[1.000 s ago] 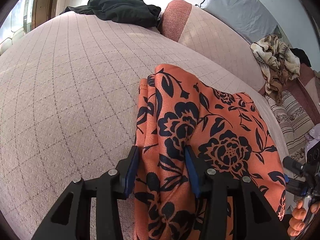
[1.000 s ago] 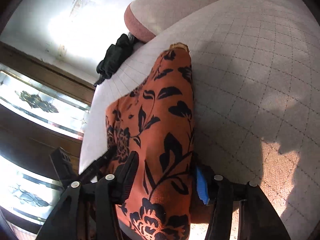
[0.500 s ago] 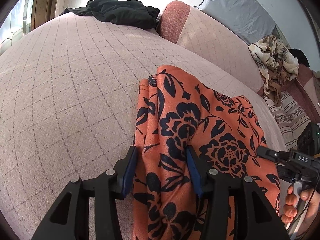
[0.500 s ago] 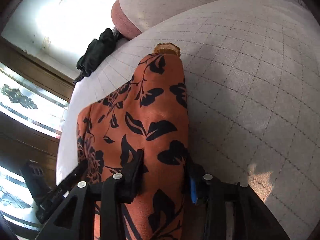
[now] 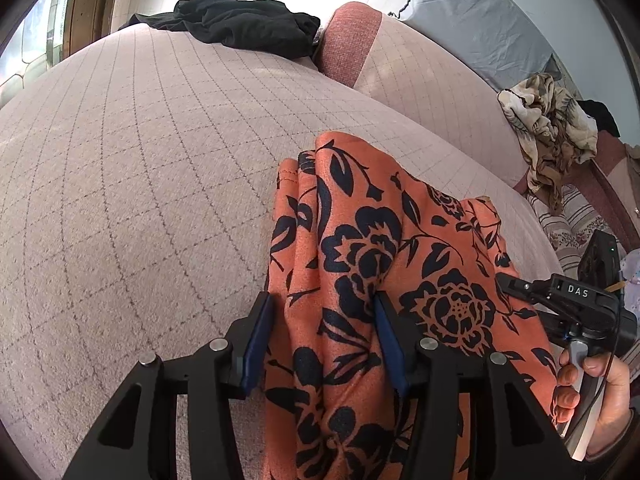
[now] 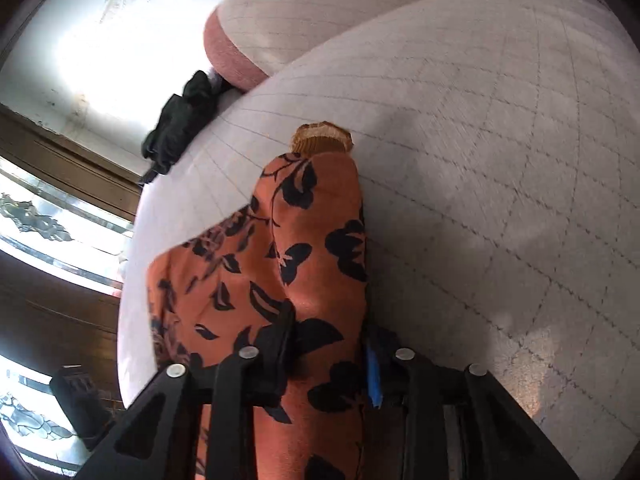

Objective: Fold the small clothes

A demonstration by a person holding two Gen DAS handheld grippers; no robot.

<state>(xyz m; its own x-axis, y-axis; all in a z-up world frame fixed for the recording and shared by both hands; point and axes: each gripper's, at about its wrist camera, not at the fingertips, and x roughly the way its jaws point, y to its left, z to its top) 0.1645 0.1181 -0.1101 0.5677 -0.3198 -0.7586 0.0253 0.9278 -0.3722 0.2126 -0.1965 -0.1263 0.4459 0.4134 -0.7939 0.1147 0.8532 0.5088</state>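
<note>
Orange floral-print garment (image 5: 360, 280), one piece of thin cloth patterned with dark navy flowers and leaves, lay bunched lengthwise on the pale pink quilted bed cover (image 5: 140, 200). One mustard-yellow ribbed band (image 6: 322, 138) showed at the far end of the garment in the right wrist view.

Two claws were at work. The left claw (image 5: 324, 336) stood half spread with a ridge of the garment between its blue pads (image 5: 258, 340); the right-hand pad touched the cloth, but a gap showed at the left-hand one, so it was not pinching. The right claw (image 6: 330, 344) had just been closing and was pinching a fold of the garment at its near end. One hand (image 5: 592, 392) gripped the right claw's handle, seen beyond the garment's right edge from the left wrist.

Around the garment were three other heaps of clothing: one black garment (image 5: 240, 28) at the far edge of the bed, well apart; one crumpled beige-and-brown patterned cloth (image 5: 548, 128) far to the right of it; and one small dark item (image 5: 600, 118) behind that. One pink-ended quilted bolster (image 5: 400, 64) lay beyond the garment, with one grey pillow (image 5: 480, 20) behind it. Nothing lay on the cover between the garment and the black heap.
</note>
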